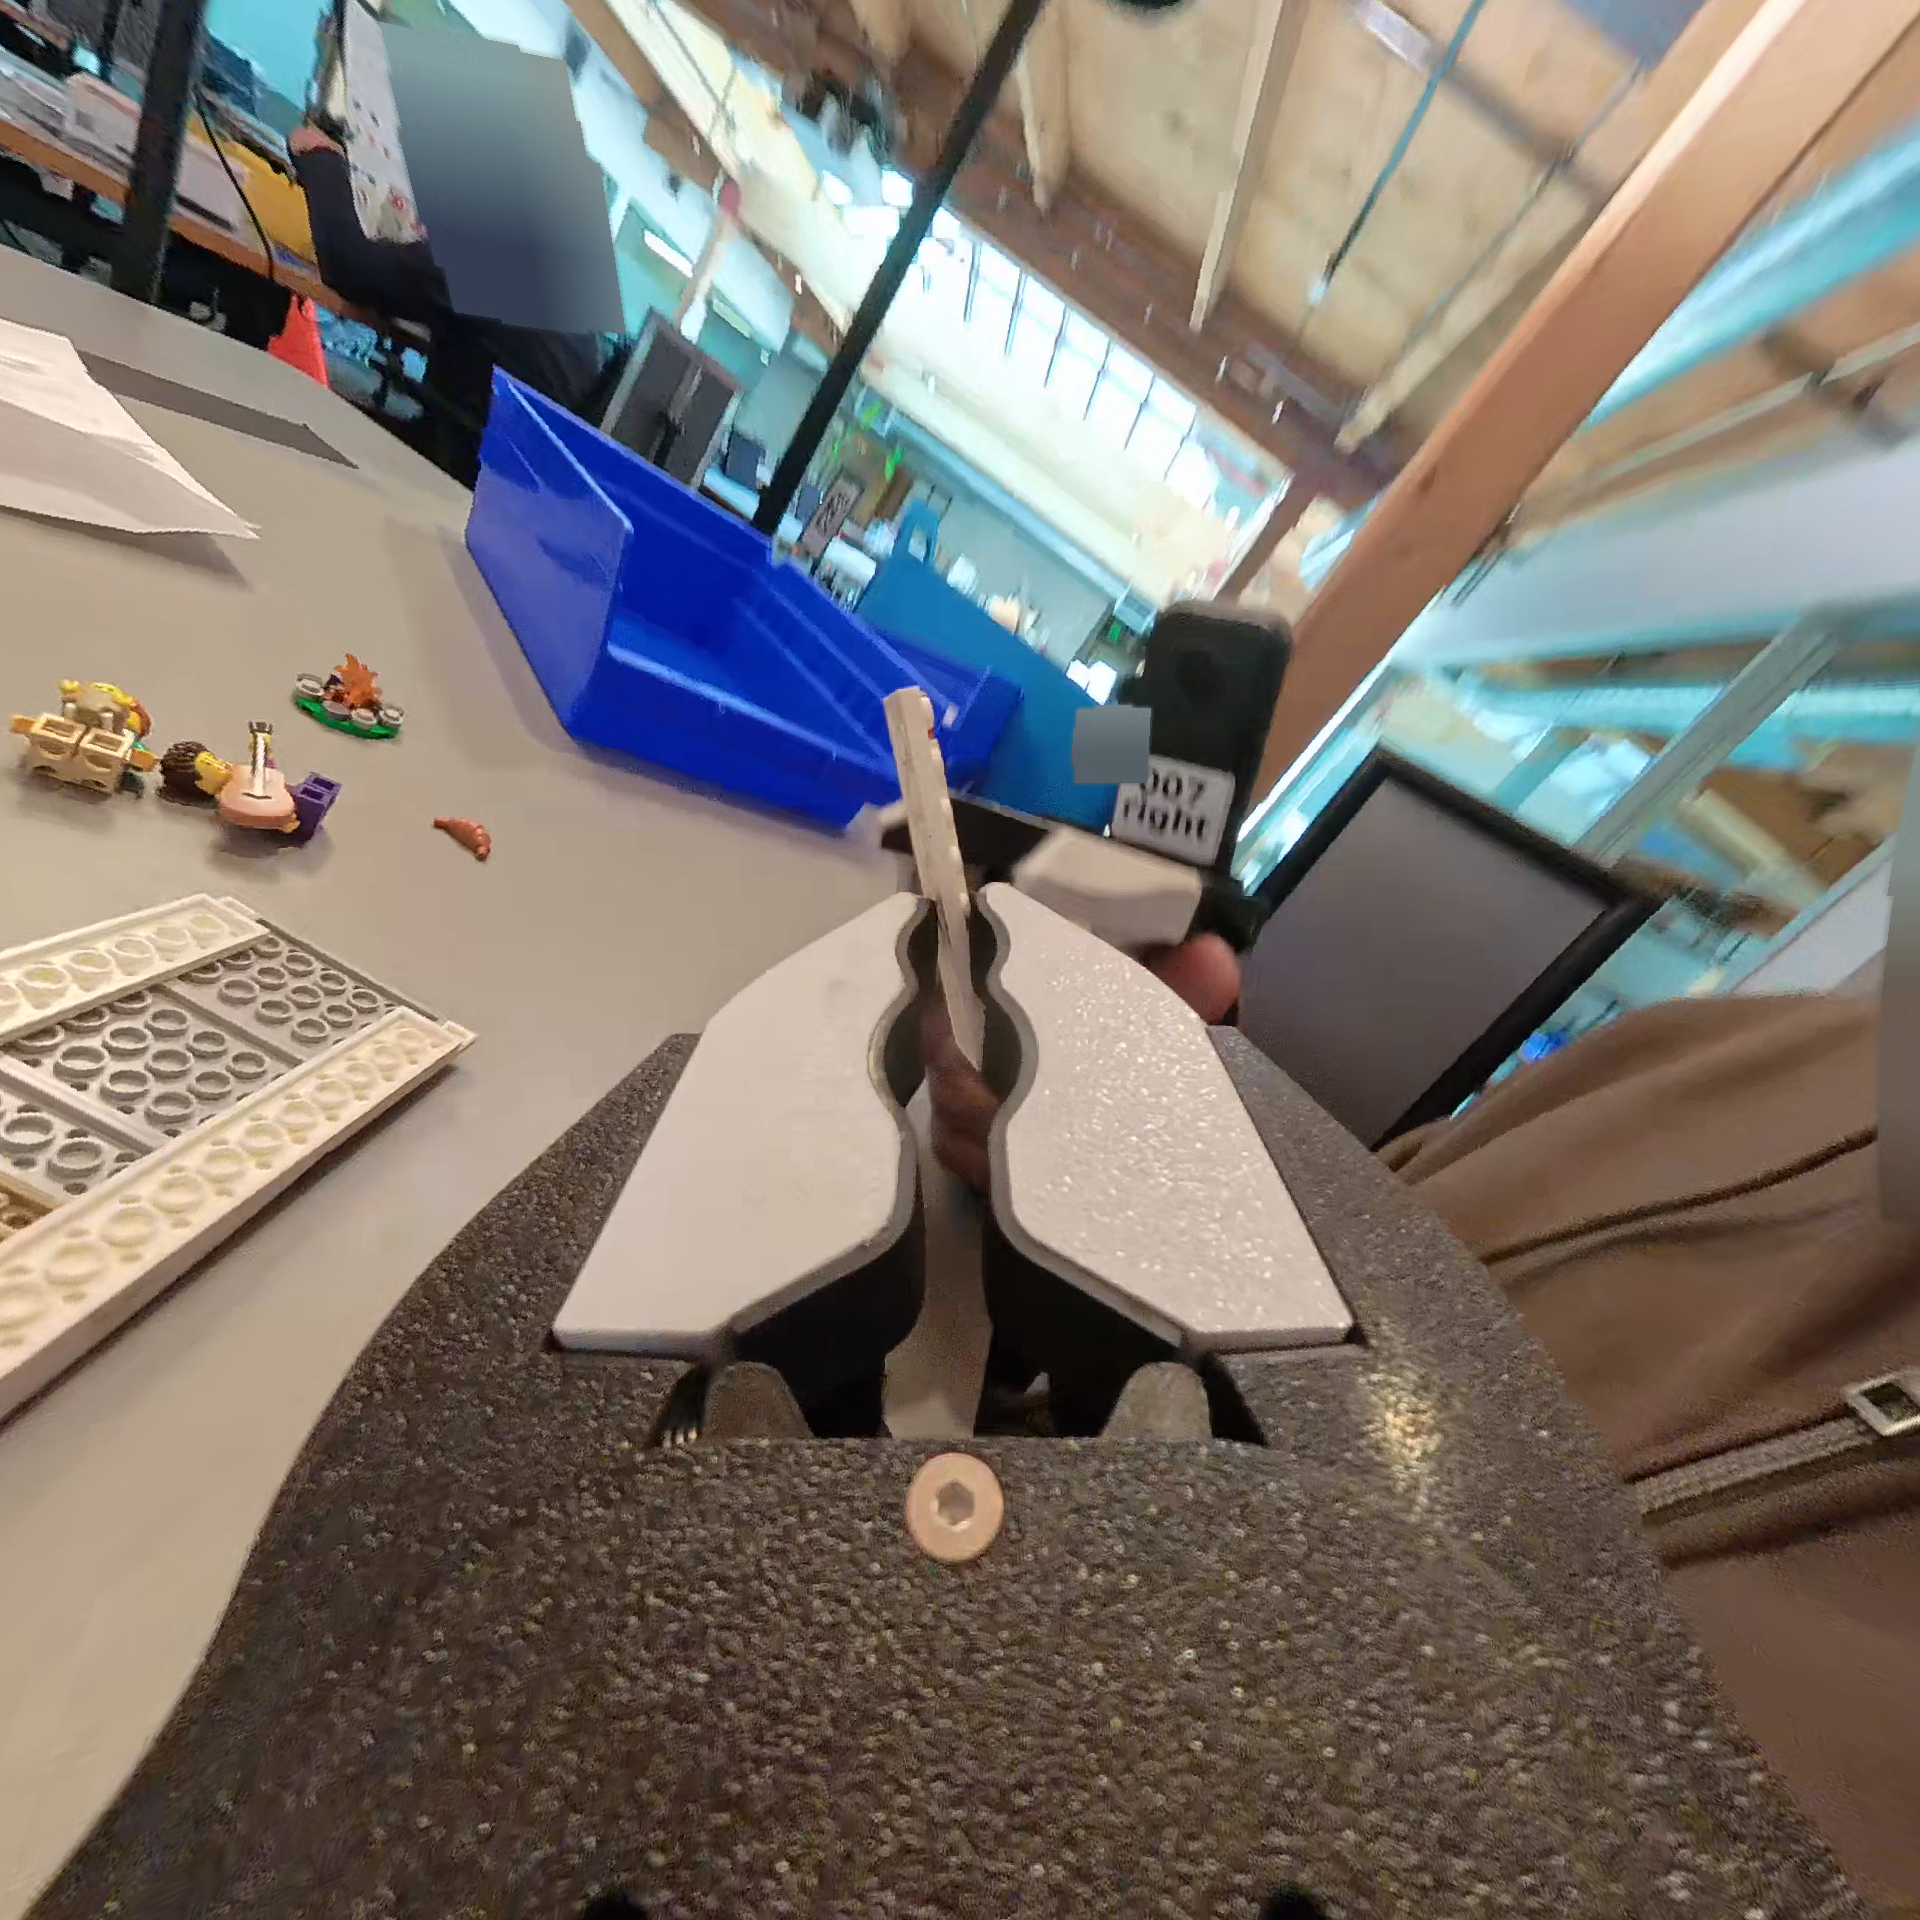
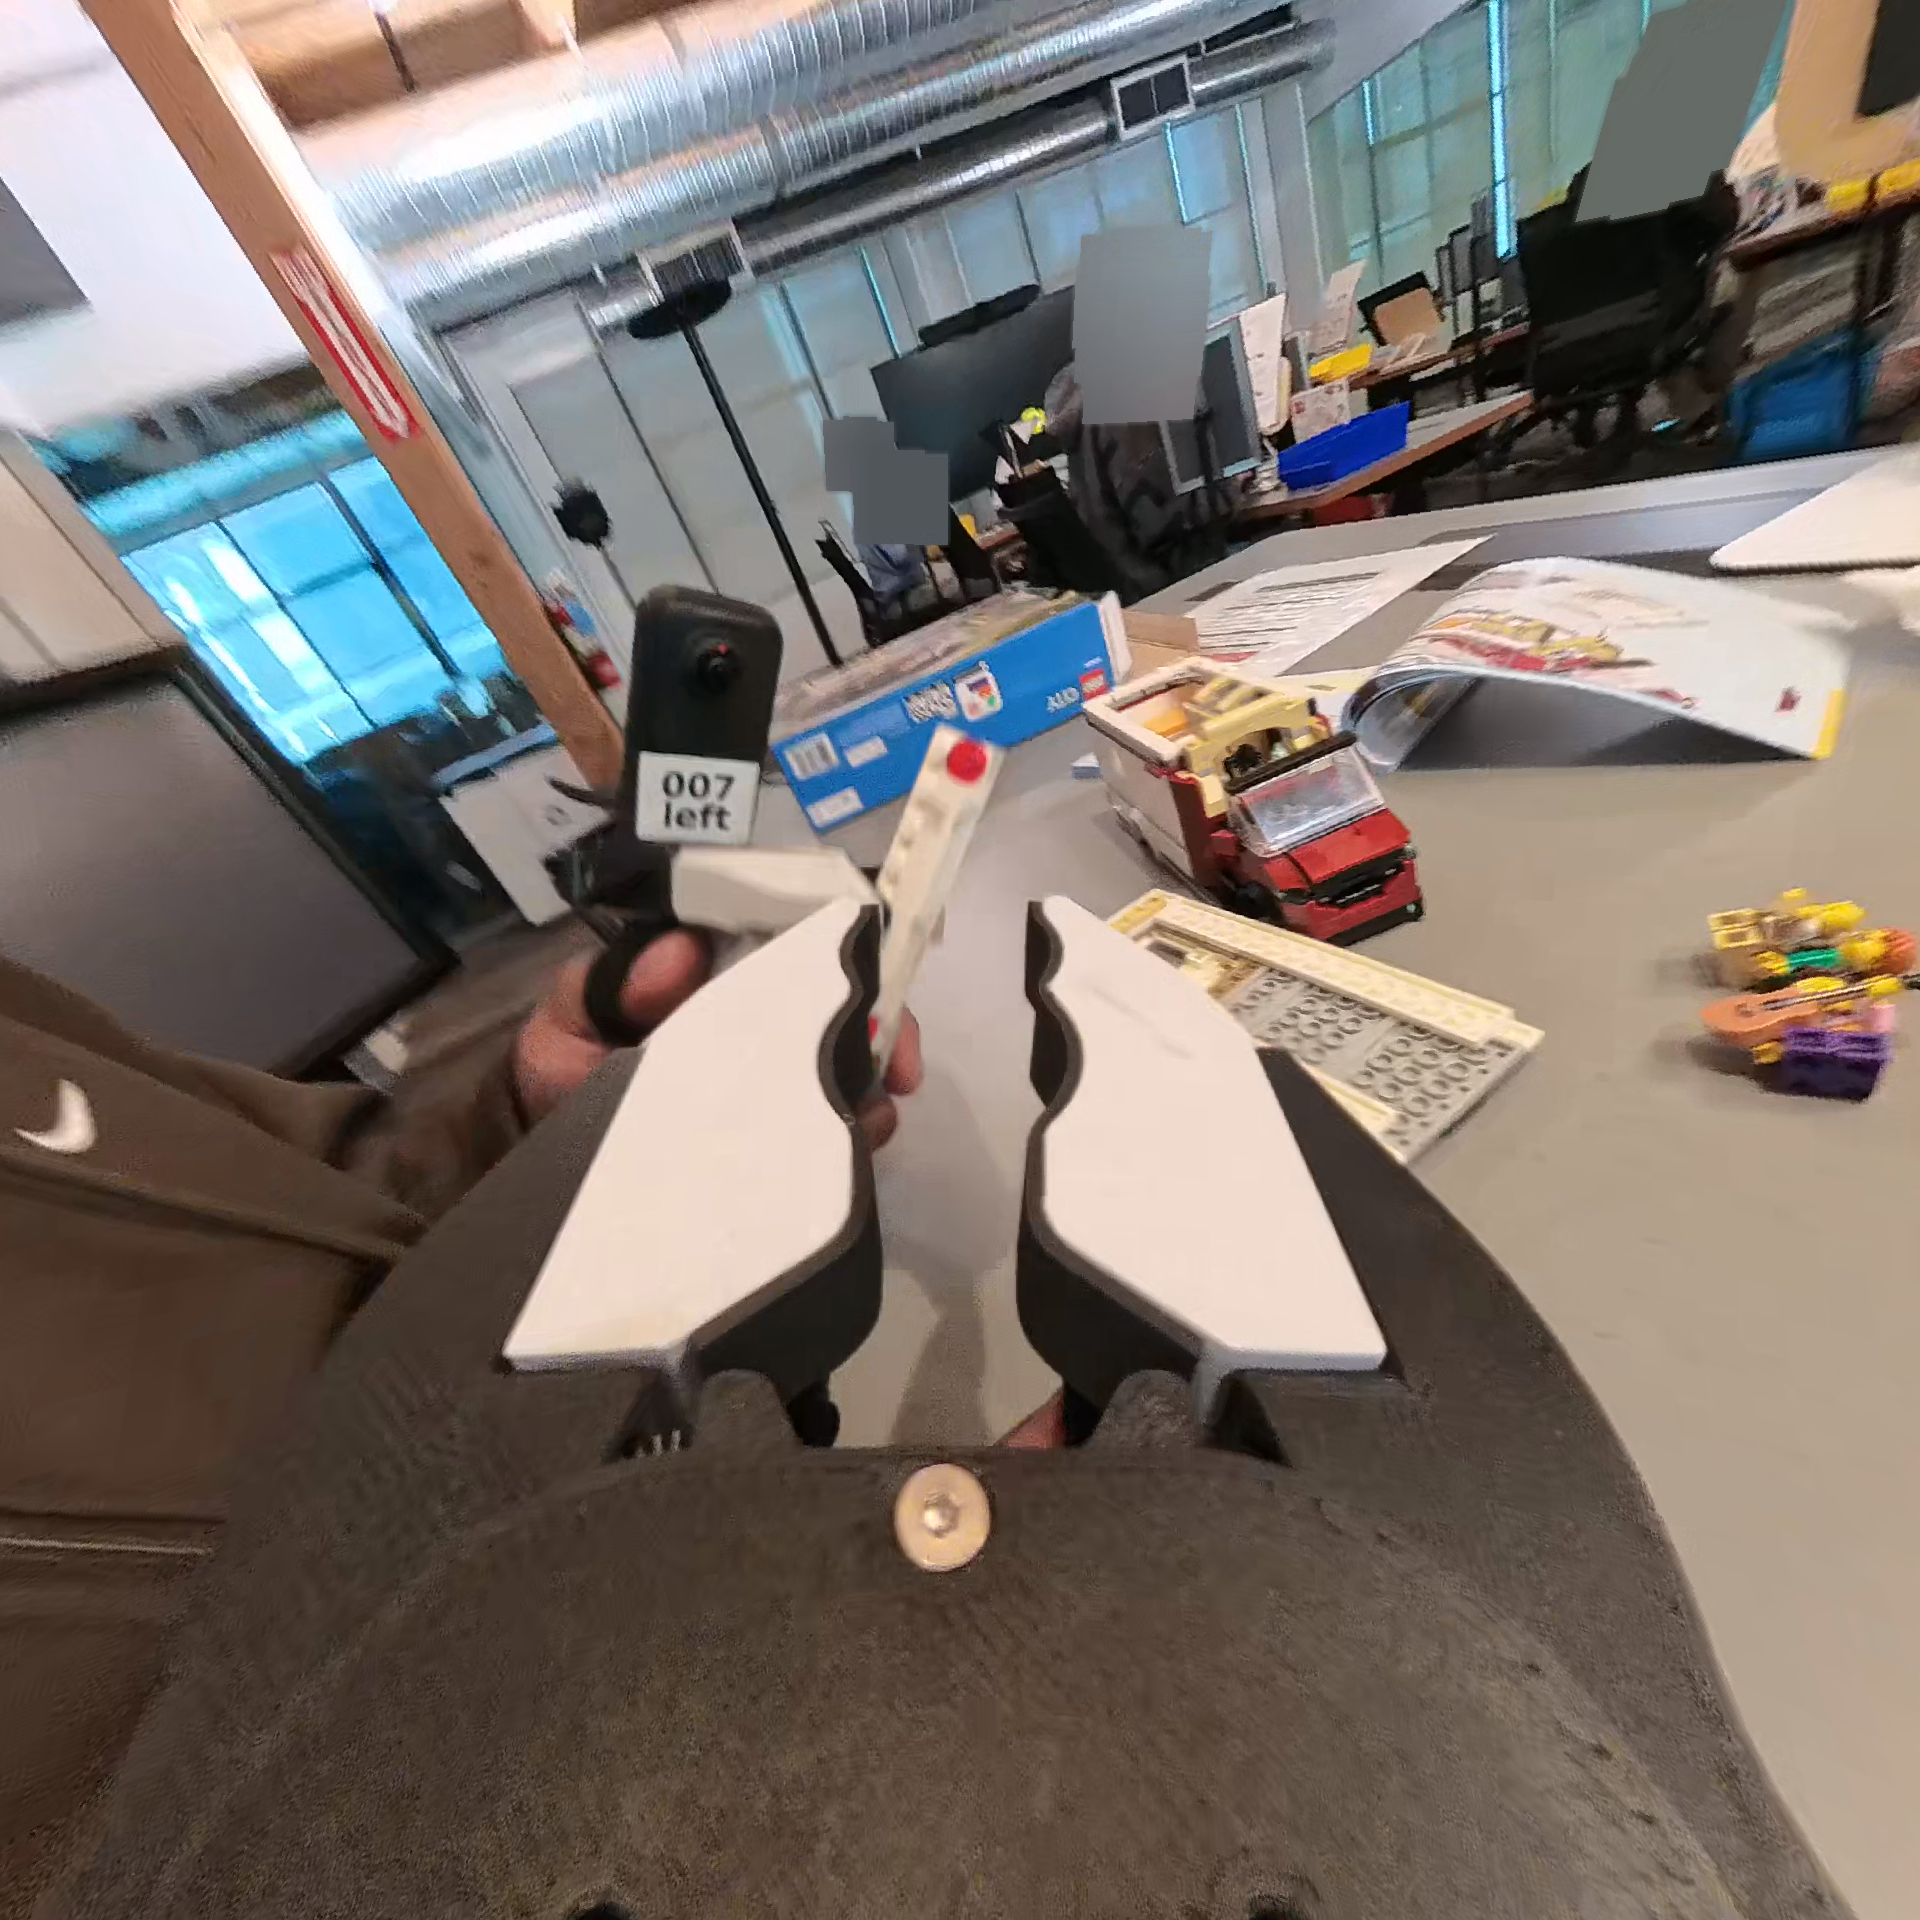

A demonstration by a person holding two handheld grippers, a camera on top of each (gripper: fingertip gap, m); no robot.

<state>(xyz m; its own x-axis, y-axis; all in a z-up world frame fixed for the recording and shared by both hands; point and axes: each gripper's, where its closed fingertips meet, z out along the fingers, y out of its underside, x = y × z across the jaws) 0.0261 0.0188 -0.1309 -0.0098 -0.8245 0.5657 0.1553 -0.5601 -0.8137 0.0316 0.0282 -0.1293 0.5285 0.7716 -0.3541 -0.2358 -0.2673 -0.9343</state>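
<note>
My left gripper (image 1: 954, 904) is shut on a thin white toy-brick plate (image 1: 925, 790), which stands edgewise between its pads and sticks out past the fingertips. The right wrist view shows the same plate (image 2: 930, 852) with a red round stud (image 2: 966, 764) at its top end, and the left gripper (image 2: 769, 878) meeting it from the left. My right gripper (image 2: 951, 914) is open; the plate stands between its fingers close to the left finger (image 2: 727, 1091), with a clear gap to the right finger. The right gripper also shows in the left wrist view (image 1: 1101, 883), just behind the plate.
On the grey table (image 1: 520, 935) lie a large white and grey studded plate assembly (image 1: 177, 1060) (image 2: 1340, 997), toy figures (image 1: 156, 748) (image 2: 1808, 987), a small campfire piece (image 1: 348, 696), a blue bin (image 1: 665, 623), a red and white toy van (image 2: 1257, 800), a blue box (image 2: 935, 707) and an open booklet (image 2: 1600, 644). My two grippers' fingertips are within a few centimetres of each other. Left tips and right tips are each some 25 cm from the small campfire piece (image 1: 348, 696).
</note>
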